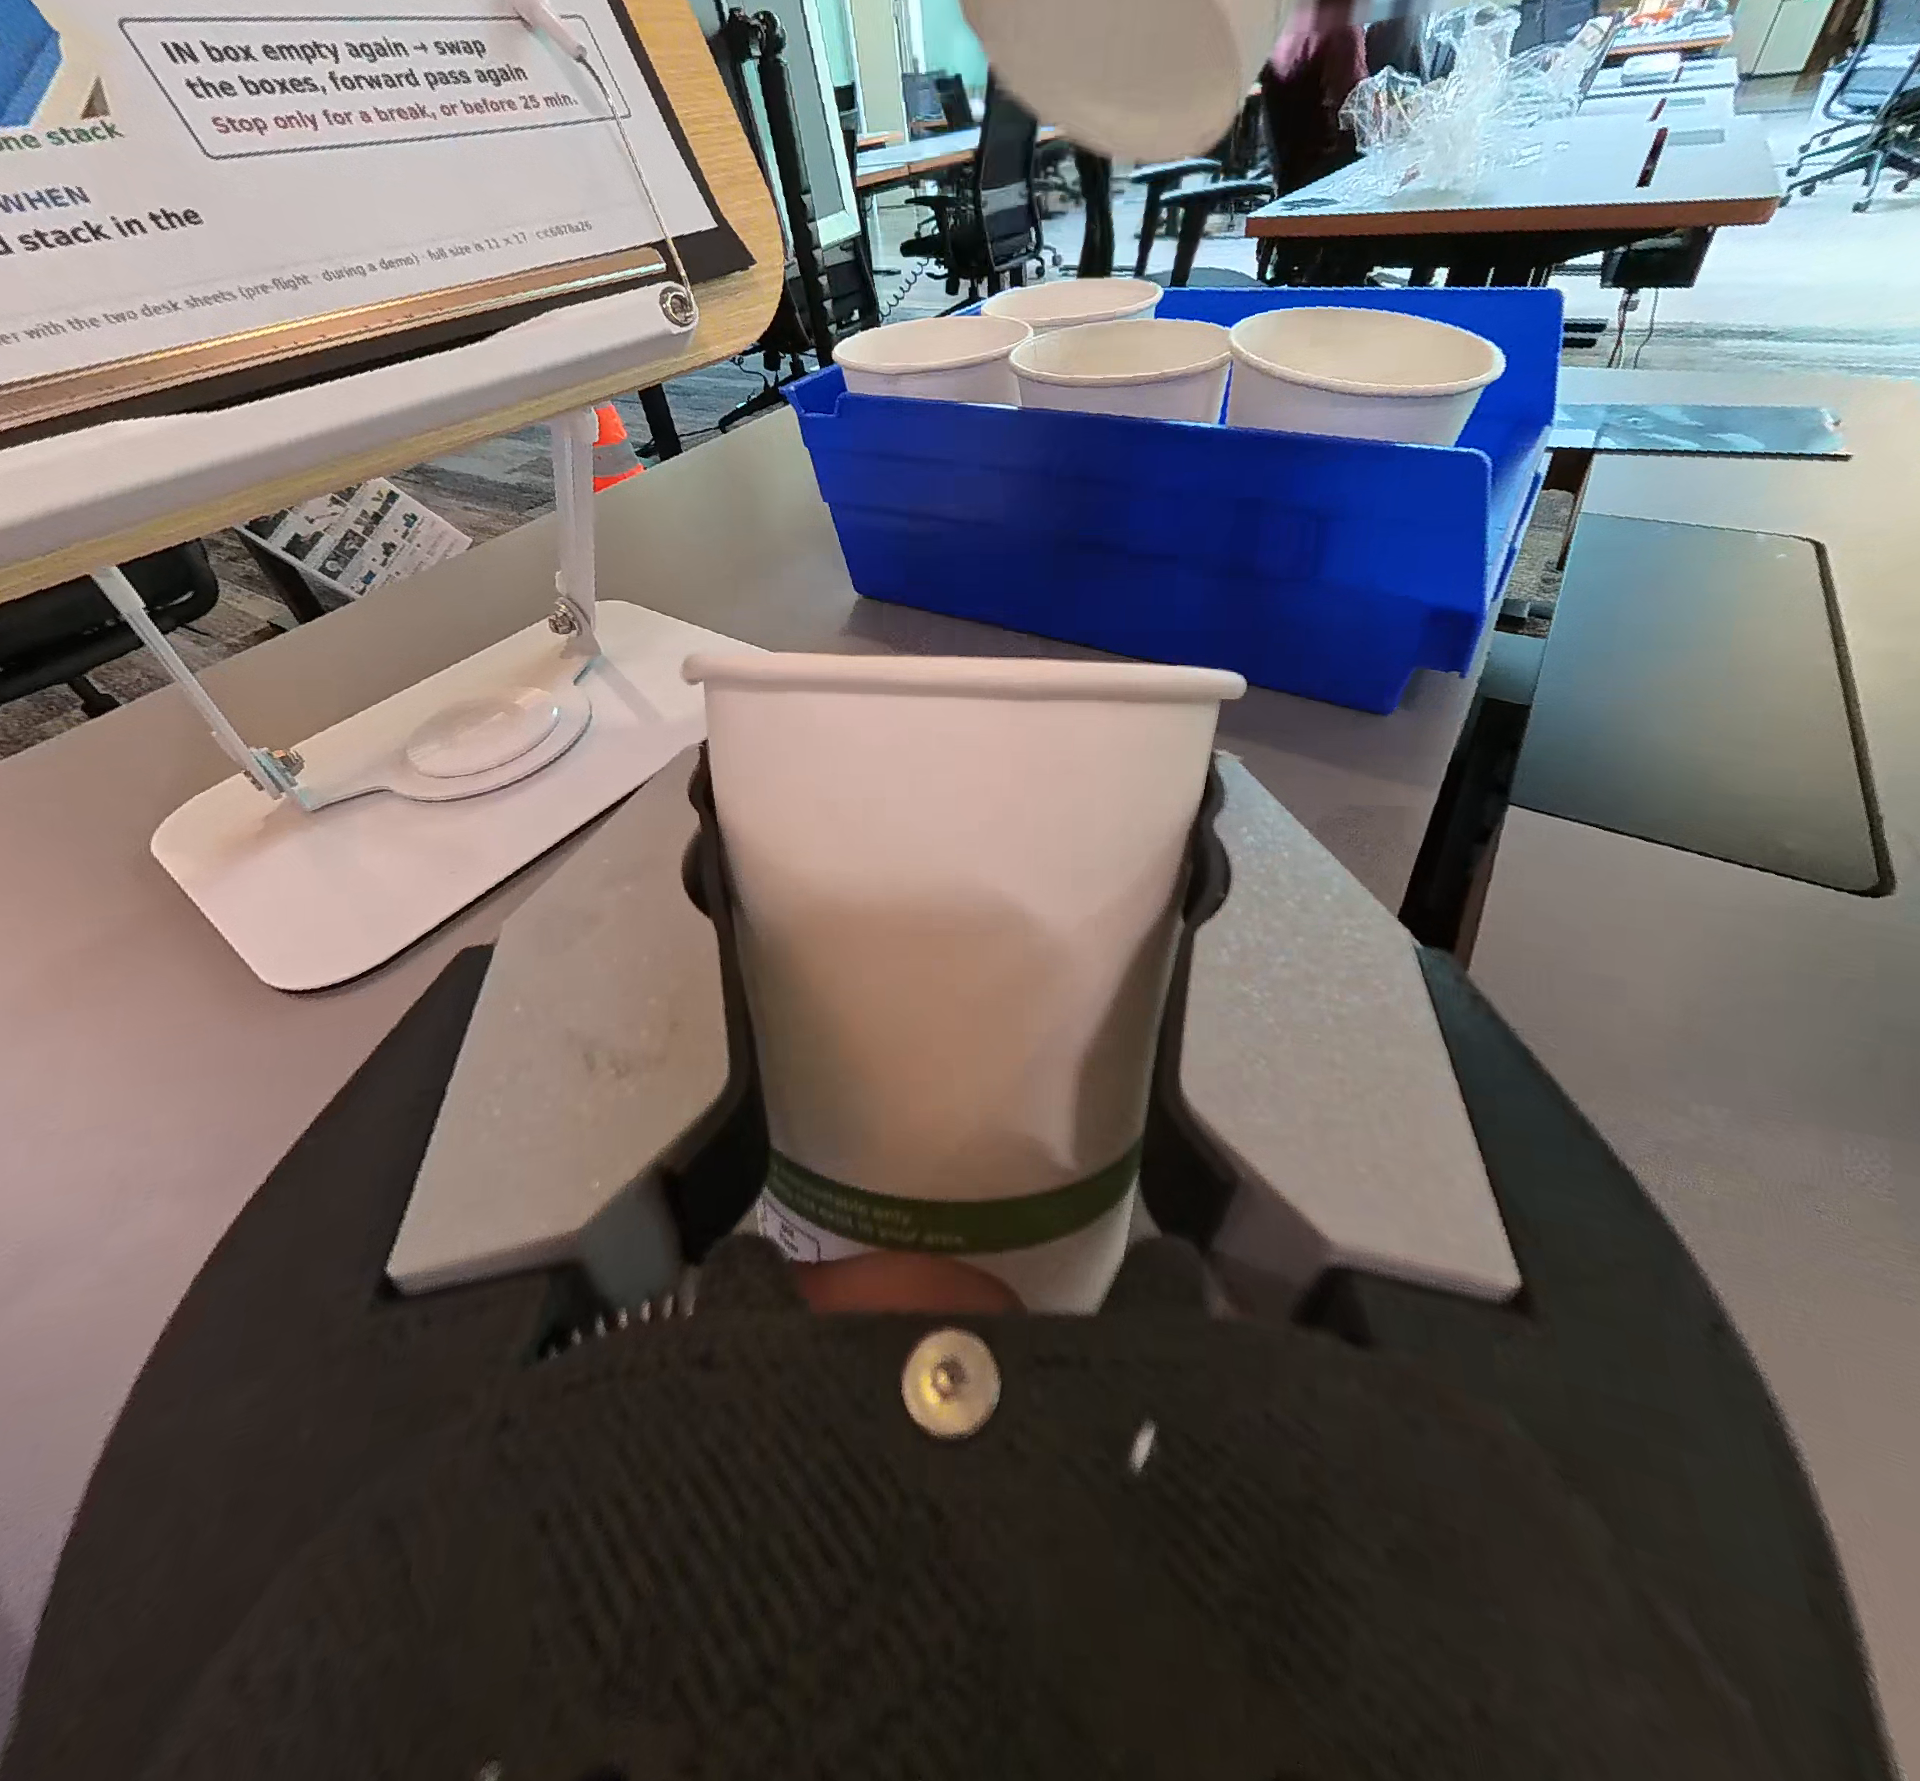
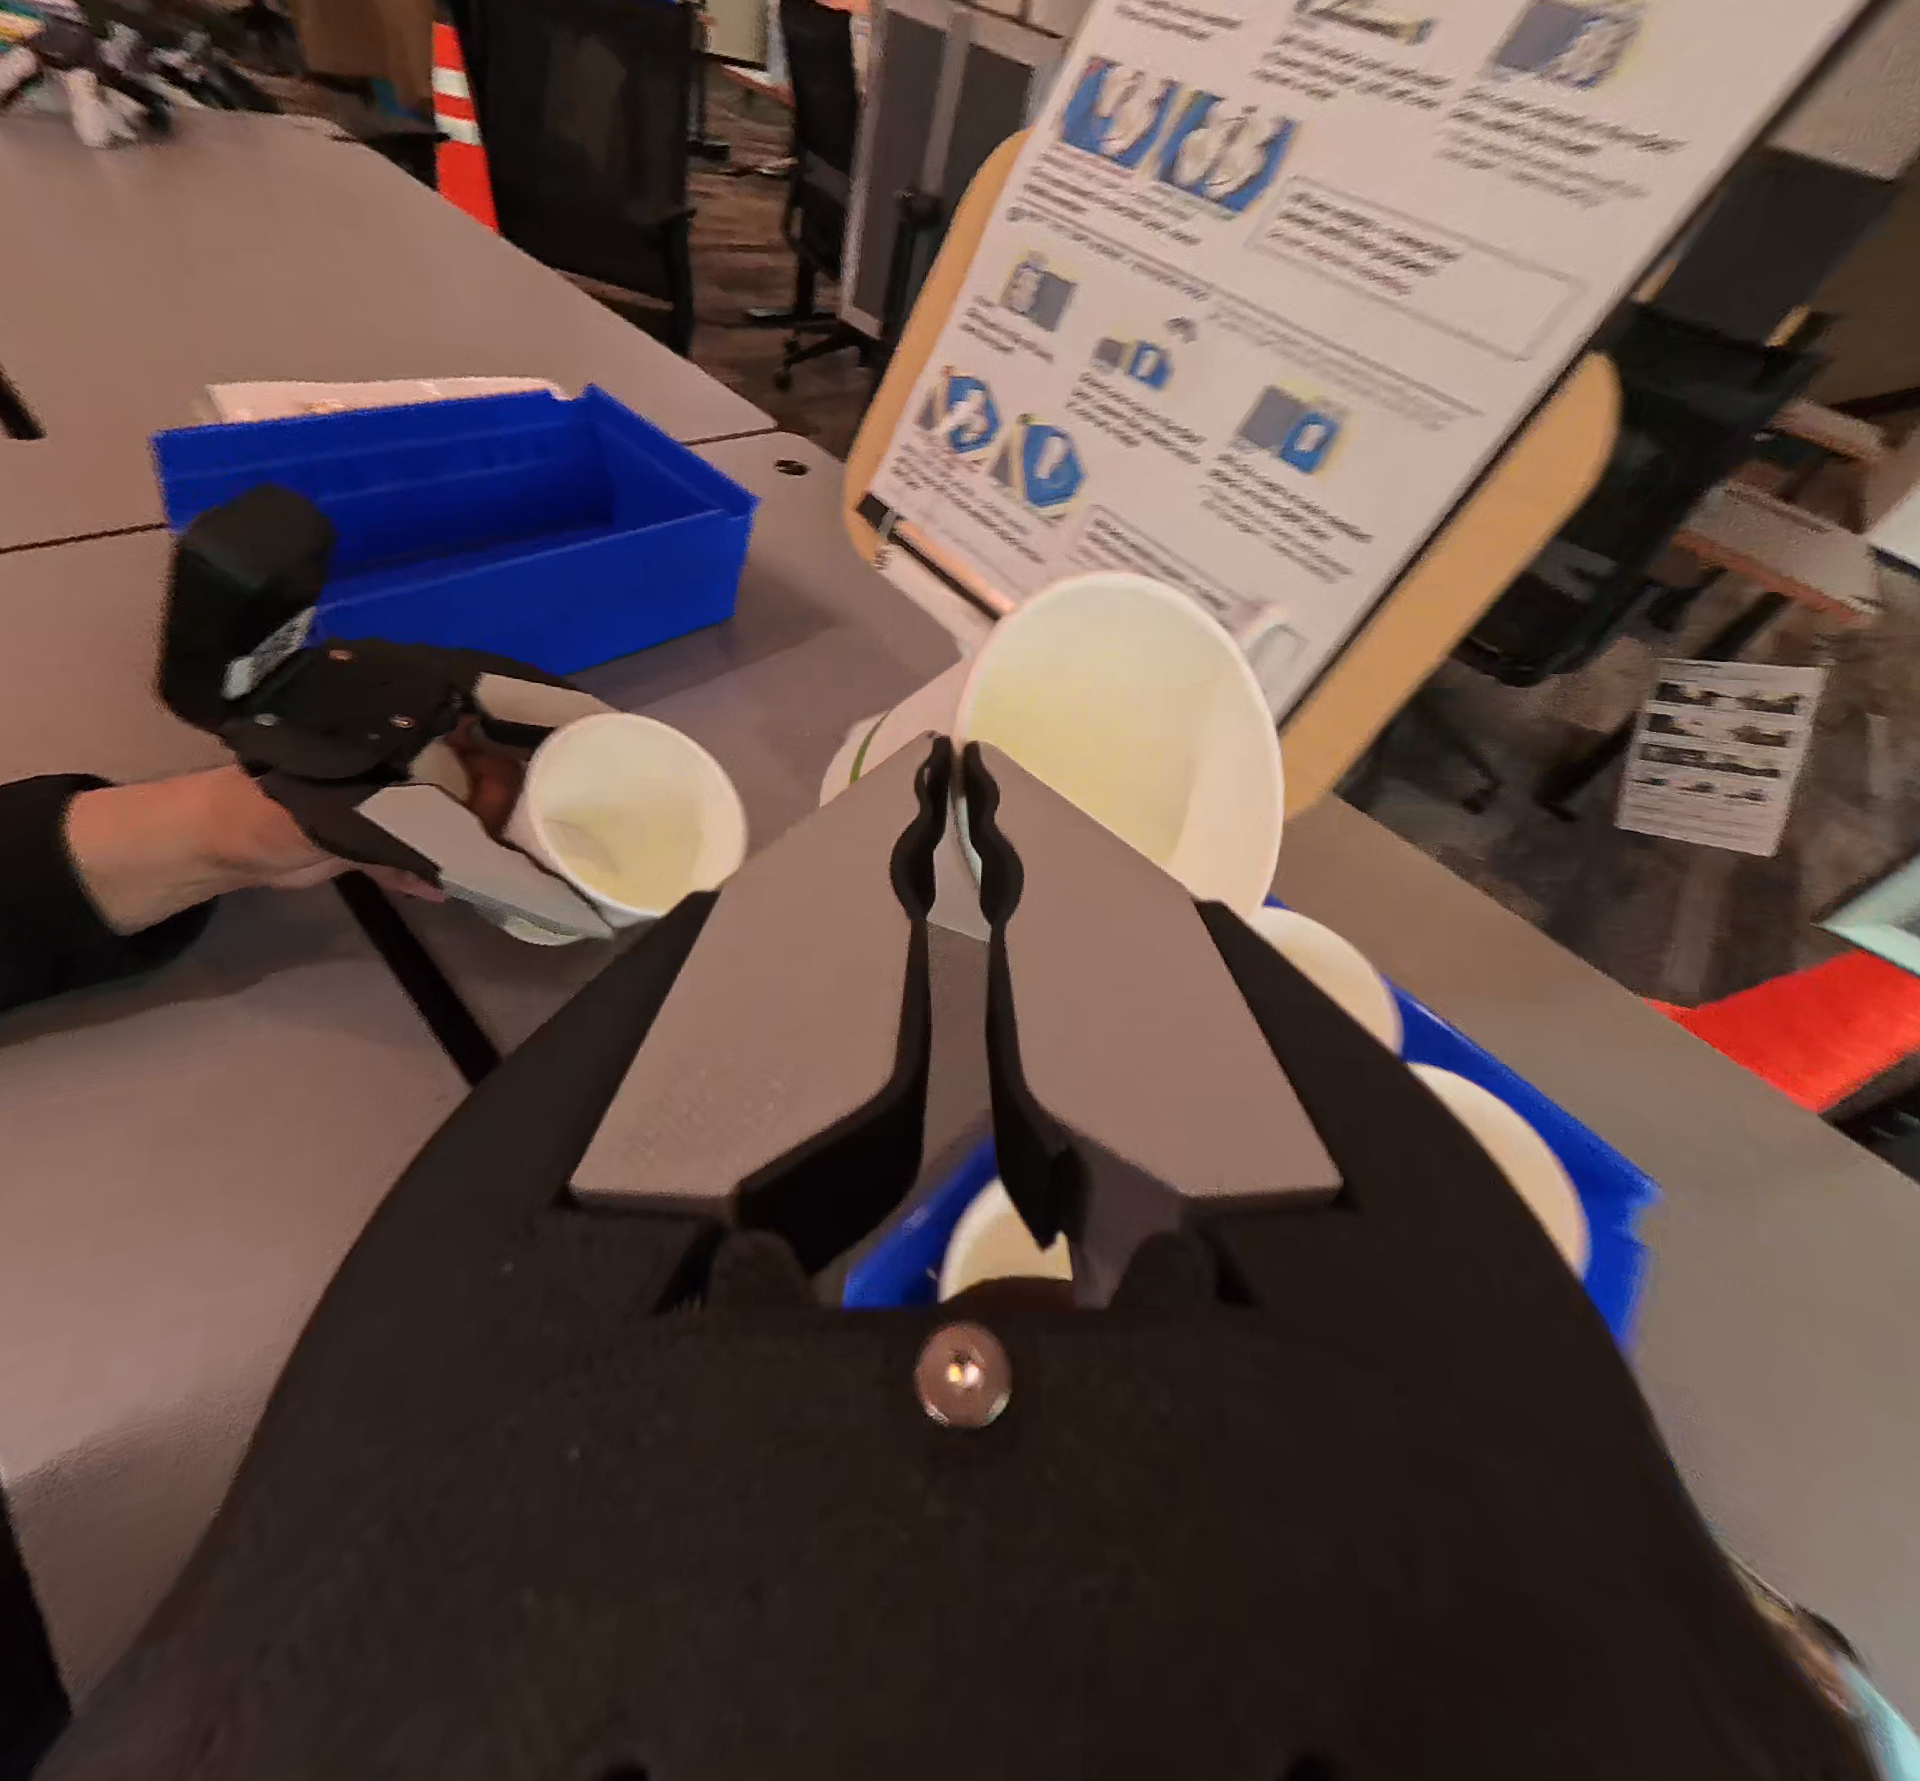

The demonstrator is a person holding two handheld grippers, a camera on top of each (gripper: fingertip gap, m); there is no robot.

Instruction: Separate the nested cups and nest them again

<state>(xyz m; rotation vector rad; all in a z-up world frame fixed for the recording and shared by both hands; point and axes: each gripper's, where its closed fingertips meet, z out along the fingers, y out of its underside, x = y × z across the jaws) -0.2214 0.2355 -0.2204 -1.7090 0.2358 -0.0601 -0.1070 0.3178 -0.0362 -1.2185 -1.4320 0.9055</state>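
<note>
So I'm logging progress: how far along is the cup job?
Four cups stand singly in the near blue bin. The left gripper clamps one cup; the right gripper pinches the rim of another cup. Nesting is left; the far bin looks empty.

An open-plan office used as a test area: rows of desks (image 1: 1507, 204) and black swivel chairs (image 1: 997, 183), an instruction board (image 2: 1299, 204) on a stand, an orange traffic cone (image 2: 457, 121).

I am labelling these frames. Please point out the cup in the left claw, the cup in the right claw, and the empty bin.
Left cup (image 1: 956, 900): left wrist view, side wall.
Right cup (image 2: 1122, 723): right wrist view, inside wall.
Empty bin (image 2: 540, 578): right wrist view, front wall.
</note>
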